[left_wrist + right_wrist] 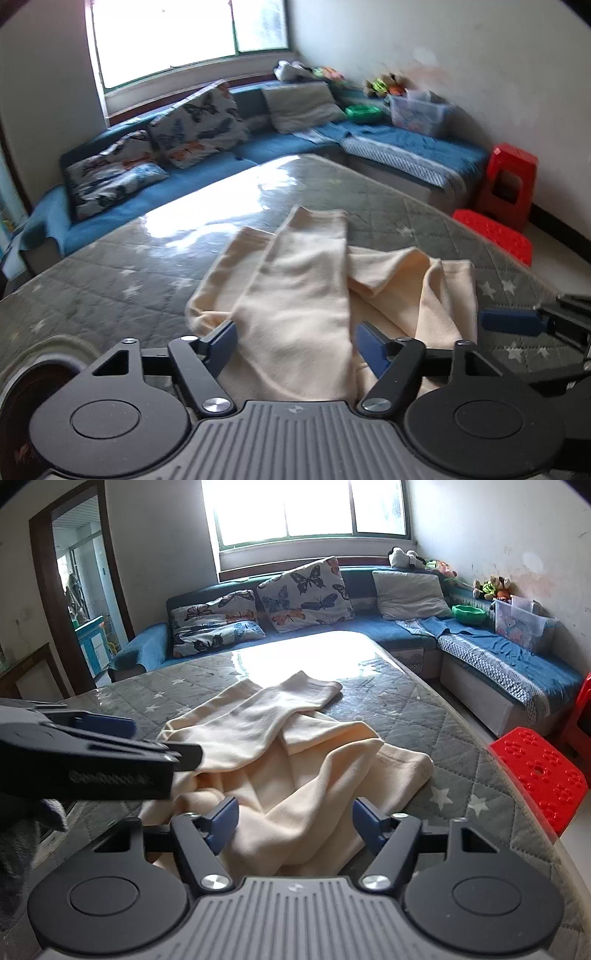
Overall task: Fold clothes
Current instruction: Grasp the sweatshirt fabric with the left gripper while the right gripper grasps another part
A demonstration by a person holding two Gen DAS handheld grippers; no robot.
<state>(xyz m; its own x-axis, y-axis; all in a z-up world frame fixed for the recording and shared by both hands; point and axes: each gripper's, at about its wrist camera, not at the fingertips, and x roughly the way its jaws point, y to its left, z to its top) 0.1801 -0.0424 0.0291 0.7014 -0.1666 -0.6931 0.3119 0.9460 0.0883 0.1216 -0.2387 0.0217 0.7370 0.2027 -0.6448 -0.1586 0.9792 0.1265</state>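
A cream-coloured garment lies crumpled and partly folded on a grey star-quilted table; it looks like trousers with legs reaching away. It also shows in the right wrist view. My left gripper is open, its blue pads on either side of the near edge of the cloth, holding nothing. My right gripper is open over the near right part of the cloth. The right gripper shows at the right edge of the left wrist view; the left gripper shows at the left in the right wrist view.
A blue corner sofa with butterfly pillows runs behind and to the right of the table. A clear plastic box and a green bowl sit on it. Red plastic stools stand at the table's right edge. A doorway is at far left.
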